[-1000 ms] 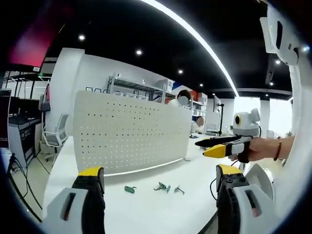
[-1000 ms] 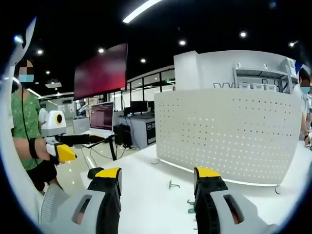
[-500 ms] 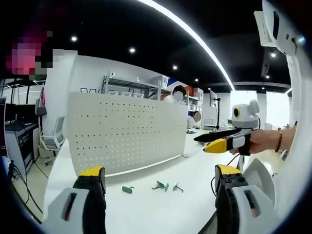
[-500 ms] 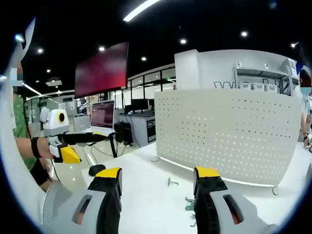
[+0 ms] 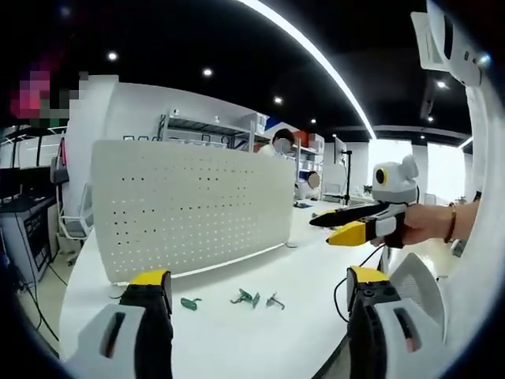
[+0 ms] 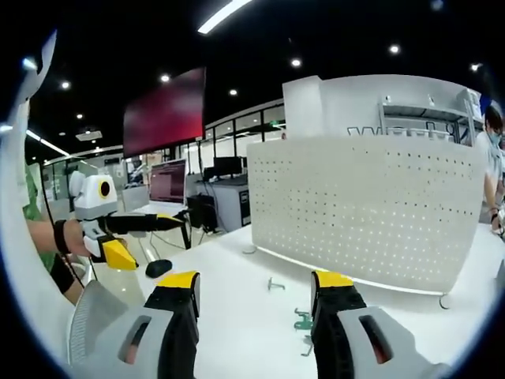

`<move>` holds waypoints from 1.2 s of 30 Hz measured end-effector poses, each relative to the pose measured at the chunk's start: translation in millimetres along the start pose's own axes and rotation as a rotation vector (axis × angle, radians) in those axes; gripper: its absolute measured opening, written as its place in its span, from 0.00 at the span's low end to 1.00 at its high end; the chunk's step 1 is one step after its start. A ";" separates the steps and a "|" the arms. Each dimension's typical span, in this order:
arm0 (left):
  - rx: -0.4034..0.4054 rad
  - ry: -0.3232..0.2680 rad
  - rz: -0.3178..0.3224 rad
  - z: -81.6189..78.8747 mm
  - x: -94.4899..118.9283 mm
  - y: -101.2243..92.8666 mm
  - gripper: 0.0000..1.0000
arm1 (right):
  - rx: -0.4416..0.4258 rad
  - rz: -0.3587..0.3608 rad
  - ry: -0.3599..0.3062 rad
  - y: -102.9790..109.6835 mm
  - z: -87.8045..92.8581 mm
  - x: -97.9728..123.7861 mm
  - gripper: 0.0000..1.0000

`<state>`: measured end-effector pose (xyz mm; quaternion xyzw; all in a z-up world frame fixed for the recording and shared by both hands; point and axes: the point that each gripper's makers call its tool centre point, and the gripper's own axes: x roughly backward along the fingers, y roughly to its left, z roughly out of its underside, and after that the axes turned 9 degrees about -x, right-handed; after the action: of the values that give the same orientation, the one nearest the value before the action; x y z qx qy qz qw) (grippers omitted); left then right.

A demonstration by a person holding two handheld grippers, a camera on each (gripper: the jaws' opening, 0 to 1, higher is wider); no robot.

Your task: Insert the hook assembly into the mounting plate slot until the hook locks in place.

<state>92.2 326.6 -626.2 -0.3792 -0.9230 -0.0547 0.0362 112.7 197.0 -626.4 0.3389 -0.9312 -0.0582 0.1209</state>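
Both claws are held level above the white table (image 5: 237,339), pointing toward the pegboard (image 5: 185,207) that stands upright on it.

In the left gripper view, the left claw (image 5: 256,288) has its two yellow-tipped jaws spread wide apart with nothing between them. Ahead of it, between the jaws and in front of the pegboard's foot, three small hooks lie loose on the table: a green hook (image 5: 189,302) closest to the left jaw, a green-grey hook (image 5: 245,297) in the middle, and a grey hook (image 5: 274,300) just beside it toward the right jaw. None touches the claw or the pegboard. The right claw (image 5: 335,229) enters from the right, held by a hand (image 5: 422,225) with a bracelet at the wrist; its black and yellow jaws lie close together, well above the table, but I cannot tell from here whether they meet.

In the right gripper view, the right claw (image 6: 256,288) shows its jaws parted and empty. A grey hook (image 6: 274,283) lies on the table between them, farther ahead; a green hook (image 6: 303,320) sits just beside the right jaw, with another small piece (image 6: 308,347) nearer still, partly hidden by that jaw. The left claw (image 6: 154,233) shows at the left, held out over the table's edge near a dark mouse (image 6: 158,268).
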 end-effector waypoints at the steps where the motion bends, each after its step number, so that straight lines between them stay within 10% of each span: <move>1: 0.003 0.003 0.004 1.1 -1.8 -0.7 0.94 | -0.001 0.004 0.002 -0.7 1.1 0.4 0.57; 36: 0.014 0.074 0.056 22.8 -14.9 -19.5 0.94 | 0.029 0.008 0.148 -32.5 42.4 -4.6 0.53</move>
<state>88.4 305.4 -651.9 -0.4022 -0.9104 -0.0615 0.0746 124.9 176.3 -674.3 0.3402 -0.9219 -0.0193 0.1846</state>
